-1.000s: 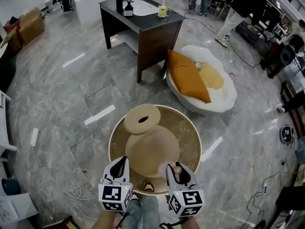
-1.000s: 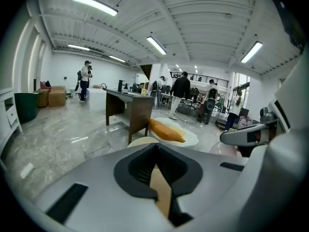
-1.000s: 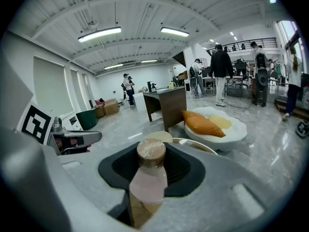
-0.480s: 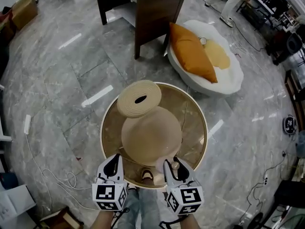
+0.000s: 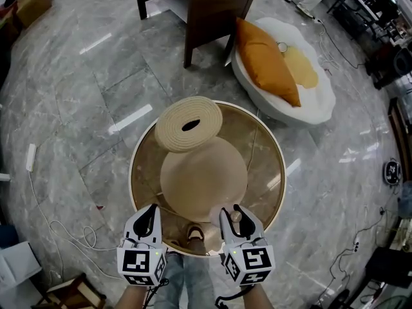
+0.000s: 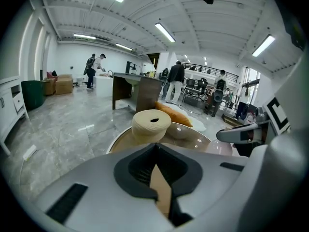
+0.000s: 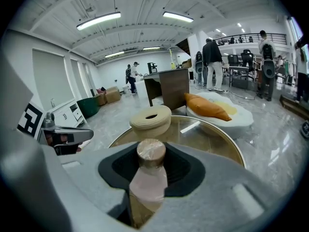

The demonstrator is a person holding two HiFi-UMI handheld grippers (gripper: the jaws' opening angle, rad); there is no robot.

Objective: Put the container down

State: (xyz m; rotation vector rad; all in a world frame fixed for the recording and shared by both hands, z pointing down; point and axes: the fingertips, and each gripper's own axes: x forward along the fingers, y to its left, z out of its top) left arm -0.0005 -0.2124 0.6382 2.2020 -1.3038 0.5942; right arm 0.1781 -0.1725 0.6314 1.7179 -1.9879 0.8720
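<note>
Had lowered the left gripper [image 5: 149,216] and the right gripper [image 5: 235,219] since a second earlier, closer over the near edge of the round glass table [image 5: 257,140]. Had also drawn the table larger in the head view and pushed the dark wooden desk [image 5: 215,5] up to the top edge, its top out of sight.

Clamped the right gripper's jaws on the container [image 7: 147,175], a small pinkish bottle with a round tan cap, upright between the pads. Held it over the table's near rim, in the head view just right of a shoe [image 5: 194,234] seen through the glass; could not tell whether its base touched the glass. Carried the left gripper beside it with the jaw tips together and nothing between them. Showed a marker cube [image 5: 140,266] at the back of each gripper, nearest the camera.

Further on, under the glass, showed a tan dome base [image 5: 203,179]. On the far left of the tabletop, found a woven ring [image 5: 172,132] with a dark hole in its middle, resting on the glass.

Beyond the table, on the grey marble floor [image 5: 77,108], saw a white floor seat [image 5: 318,108] bearing an orange cushion [image 5: 267,60] and a yellow cushion [image 5: 302,66]. Farthest off, in the gripper views, made out several people [image 7: 211,57] standing.
</note>
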